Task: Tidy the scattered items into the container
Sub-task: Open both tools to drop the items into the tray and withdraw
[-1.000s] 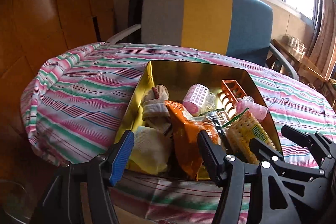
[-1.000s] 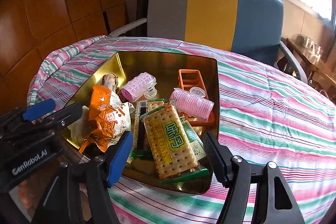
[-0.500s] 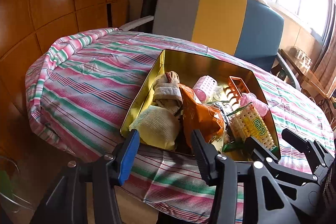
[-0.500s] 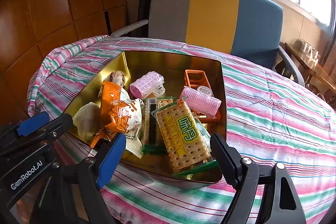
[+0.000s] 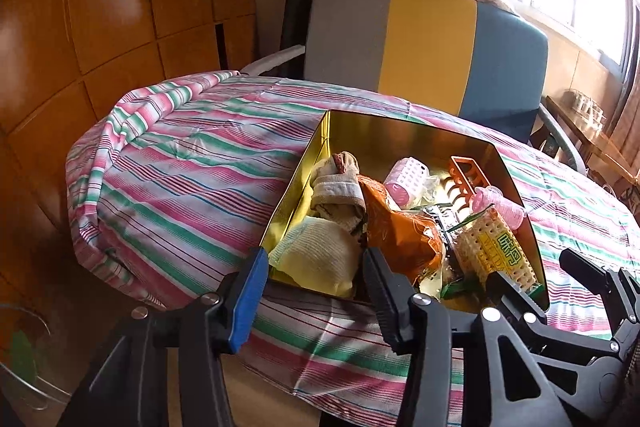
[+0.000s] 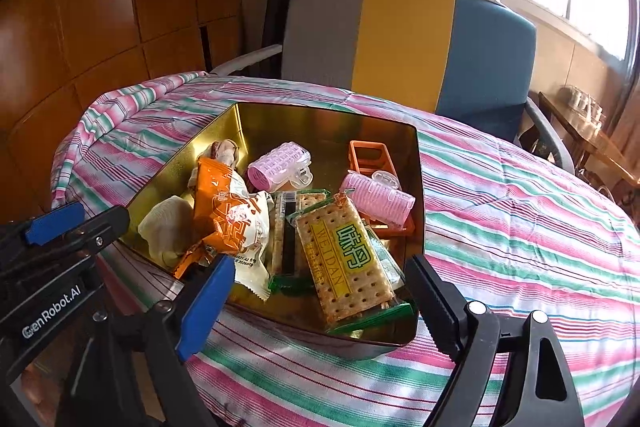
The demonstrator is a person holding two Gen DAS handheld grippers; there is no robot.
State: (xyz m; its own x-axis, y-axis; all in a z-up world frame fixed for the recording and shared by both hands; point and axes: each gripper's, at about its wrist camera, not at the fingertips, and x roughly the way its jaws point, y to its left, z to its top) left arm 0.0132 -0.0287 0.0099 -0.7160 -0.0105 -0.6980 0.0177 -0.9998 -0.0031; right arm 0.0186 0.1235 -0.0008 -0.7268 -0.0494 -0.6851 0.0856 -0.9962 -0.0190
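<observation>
Striped cloth (image 5: 192, 163) covers the round table in the left wrist view, and more of it shows than a second ago as the left gripper (image 5: 316, 291) has backed away from the gold tin (image 5: 400, 135), its jaws spread and empty. From the right wrist, the right gripper (image 6: 320, 291) hangs released before the tin's near rim. Inside lies the cracker pack (image 6: 344, 259) marked "WEIDAN", its long axis running away from the camera.

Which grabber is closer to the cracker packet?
The right gripper: the cracker packet lies just beyond its open fingertips. The left gripper sits off to the packet's left, facing the yellow cloth.
</observation>
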